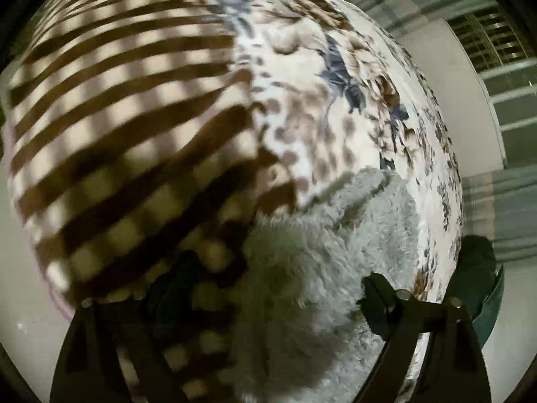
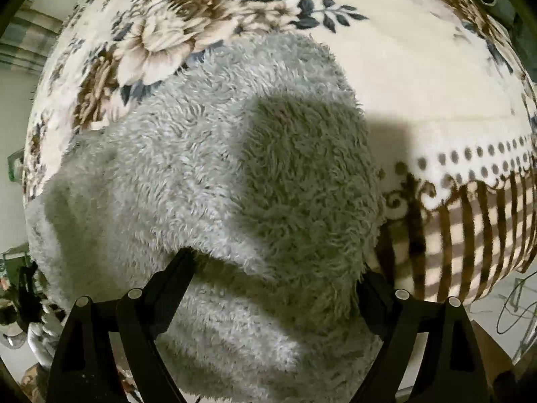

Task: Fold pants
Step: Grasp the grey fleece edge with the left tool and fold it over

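The pants (image 2: 208, 154) are grey and fluffy and lie on a floral blanket (image 2: 419, 67). In the right wrist view they fill the middle, with a fold of the cloth between my right gripper's (image 2: 272, 268) spread fingers (image 2: 181, 268); the jaws stand wide open. In the left wrist view a part of the pants (image 1: 322, 255) lies by the blanket's brown-striped border (image 1: 117, 117). My left gripper (image 1: 268, 288) hovers over that edge with its jaws apart; its left finger is partly hidden by striped cloth.
The blanket covers a bed or table whose edge drops to a pale floor (image 1: 20, 295). A dark green object (image 1: 483, 275) lies on the floor by the left gripper. Cables (image 2: 517, 305) and clutter (image 2: 20, 302) lie on the floor beside the right gripper.
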Available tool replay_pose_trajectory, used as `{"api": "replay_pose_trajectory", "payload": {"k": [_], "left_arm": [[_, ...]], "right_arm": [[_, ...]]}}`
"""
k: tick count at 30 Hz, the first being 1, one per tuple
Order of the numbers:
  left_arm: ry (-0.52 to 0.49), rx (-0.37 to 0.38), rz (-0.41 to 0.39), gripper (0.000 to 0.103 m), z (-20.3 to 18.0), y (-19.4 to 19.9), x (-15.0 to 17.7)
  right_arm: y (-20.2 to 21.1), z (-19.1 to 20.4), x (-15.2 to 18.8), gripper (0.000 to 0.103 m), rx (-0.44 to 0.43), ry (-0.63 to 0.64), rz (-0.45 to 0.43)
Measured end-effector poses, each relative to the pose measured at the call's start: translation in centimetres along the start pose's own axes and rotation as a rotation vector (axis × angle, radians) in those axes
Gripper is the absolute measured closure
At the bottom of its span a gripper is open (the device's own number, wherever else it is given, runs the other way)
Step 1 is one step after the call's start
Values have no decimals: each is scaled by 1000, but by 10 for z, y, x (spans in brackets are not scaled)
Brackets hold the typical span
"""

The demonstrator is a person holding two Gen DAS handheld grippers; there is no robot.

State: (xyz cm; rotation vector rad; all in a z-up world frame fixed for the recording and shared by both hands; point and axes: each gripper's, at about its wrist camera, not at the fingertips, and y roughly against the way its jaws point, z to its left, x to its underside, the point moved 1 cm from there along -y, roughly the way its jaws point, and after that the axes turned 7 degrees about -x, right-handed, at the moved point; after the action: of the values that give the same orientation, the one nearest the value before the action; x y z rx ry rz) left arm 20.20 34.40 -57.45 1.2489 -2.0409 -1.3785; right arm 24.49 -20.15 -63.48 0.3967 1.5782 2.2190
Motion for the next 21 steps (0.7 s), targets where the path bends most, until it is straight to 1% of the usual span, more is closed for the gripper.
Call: {"api": "replay_pose_trajectory", "payload": {"k": [1, 2, 3, 4, 5, 9, 12, 13, 15, 18, 21], "left_arm": [[-25, -2, -8, 56, -3, -3, -2], [-56, -8, -6, 67, -5, -2, -2], [-77, -11, -21, 70, -5, 5, 0], [-100, -12, -45, 76, -7, 11, 2], [-120, -13, -67, 78, -9, 19, 5], [-163, -20, -163, 80, -17, 57, 14], [-165, -25, -206, 83, -23, 83, 21], [-172, -24, -217, 88, -26, 89, 24], [-203, -21, -256, 88, -37, 110, 35], [-259, -11, -303, 89, -60, 137, 56], [-335, 30, -341, 89, -91, 166, 85]], "right_arm": [[0, 1, 0, 12, 8, 0, 0], [0, 2, 0, 12, 13, -2, -2], [1, 3, 0, 12, 15, -3, -6], [2, 4, 1, 12, 16, -5, -13], [5, 4, 1, 12, 20, -5, -20], [23, 2, 5, 12, 45, -9, -76], [43, 5, 9, 12, 59, 23, -148], [49, 7, 9, 12, 60, 41, -163], [56, 9, 10, 12, 27, 63, -176], [59, 13, 9, 12, -38, 85, -165], [61, 12, 9, 12, -80, 99, -151]]}}
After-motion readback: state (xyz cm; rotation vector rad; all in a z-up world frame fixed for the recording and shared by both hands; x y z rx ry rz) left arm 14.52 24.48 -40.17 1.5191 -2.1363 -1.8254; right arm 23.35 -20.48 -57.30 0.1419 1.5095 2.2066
